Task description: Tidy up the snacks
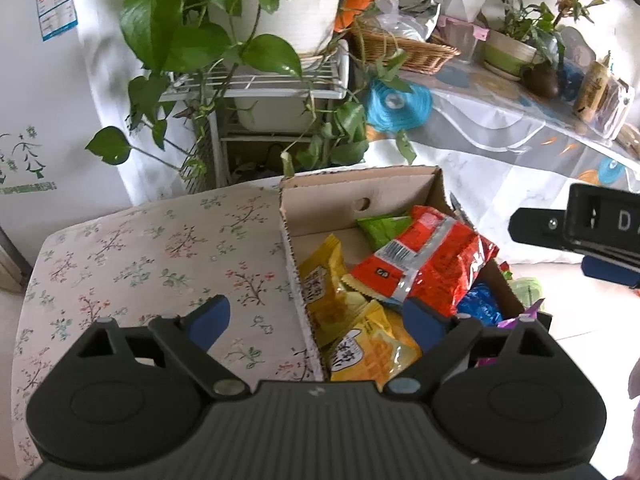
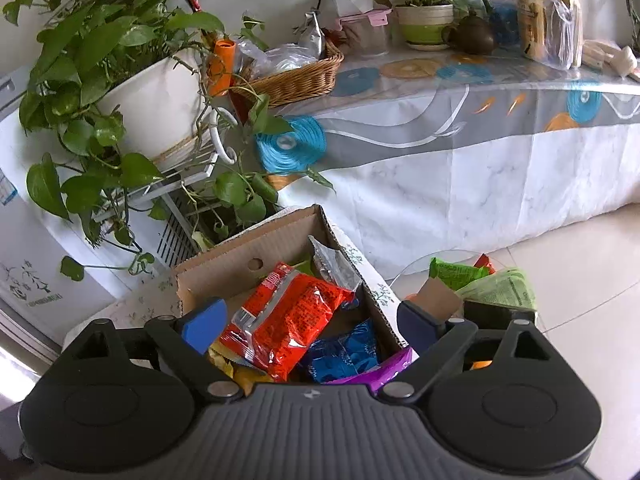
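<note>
An open cardboard box stands on a floral-covered surface. A large red packet lies on top of its snacks, with yellow packets, a green one and a blue one. My left gripper hangs open over the box's left wall, holding nothing. My right gripper is open above the red packet and the blue packet, not touching them. A purple packet and a silver one also show.
More green packets lie in a container right of the box. A leafy plant in a white pot on a wire rack stands behind it. A long table with a patterned cloth carries a wicker basket and pots. Tiled floor lies on the right.
</note>
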{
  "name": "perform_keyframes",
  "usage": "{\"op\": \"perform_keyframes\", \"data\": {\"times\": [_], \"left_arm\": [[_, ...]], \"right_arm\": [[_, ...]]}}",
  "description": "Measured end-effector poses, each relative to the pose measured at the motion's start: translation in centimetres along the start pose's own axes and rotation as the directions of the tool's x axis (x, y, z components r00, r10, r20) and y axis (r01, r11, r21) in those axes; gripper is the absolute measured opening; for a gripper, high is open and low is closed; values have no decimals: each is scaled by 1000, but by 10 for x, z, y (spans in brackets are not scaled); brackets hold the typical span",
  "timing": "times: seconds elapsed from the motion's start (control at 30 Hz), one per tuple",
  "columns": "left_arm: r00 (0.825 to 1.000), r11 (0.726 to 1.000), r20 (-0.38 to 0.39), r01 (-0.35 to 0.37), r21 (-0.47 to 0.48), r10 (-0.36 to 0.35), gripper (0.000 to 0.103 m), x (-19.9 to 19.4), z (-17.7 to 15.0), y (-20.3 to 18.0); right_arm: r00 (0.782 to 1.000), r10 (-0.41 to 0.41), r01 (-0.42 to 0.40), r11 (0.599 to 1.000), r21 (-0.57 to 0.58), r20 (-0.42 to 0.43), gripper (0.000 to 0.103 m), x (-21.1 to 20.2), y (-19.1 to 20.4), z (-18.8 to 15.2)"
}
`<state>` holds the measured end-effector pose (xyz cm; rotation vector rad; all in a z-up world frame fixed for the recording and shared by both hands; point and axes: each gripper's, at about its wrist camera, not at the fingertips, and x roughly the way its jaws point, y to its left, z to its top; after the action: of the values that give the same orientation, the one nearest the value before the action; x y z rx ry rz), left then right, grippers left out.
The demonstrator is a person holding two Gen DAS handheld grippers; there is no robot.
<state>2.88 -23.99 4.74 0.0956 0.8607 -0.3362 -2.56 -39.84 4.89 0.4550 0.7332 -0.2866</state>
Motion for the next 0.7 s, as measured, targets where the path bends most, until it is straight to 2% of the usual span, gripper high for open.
{"op": "perform_keyframes", "data": {"times": [0.4,0.7], "left_arm": [[999,999,-33,-32,-11,31,96,-16,-2,8],[997,997,-32,-74,-33,73,98,-24,4,13]], "right_arm": [[996,-87,88,994,-65,18,103,-11,0,-6],[993,-120,118,989,-88,-18,103,-16,-5,-23]]}}
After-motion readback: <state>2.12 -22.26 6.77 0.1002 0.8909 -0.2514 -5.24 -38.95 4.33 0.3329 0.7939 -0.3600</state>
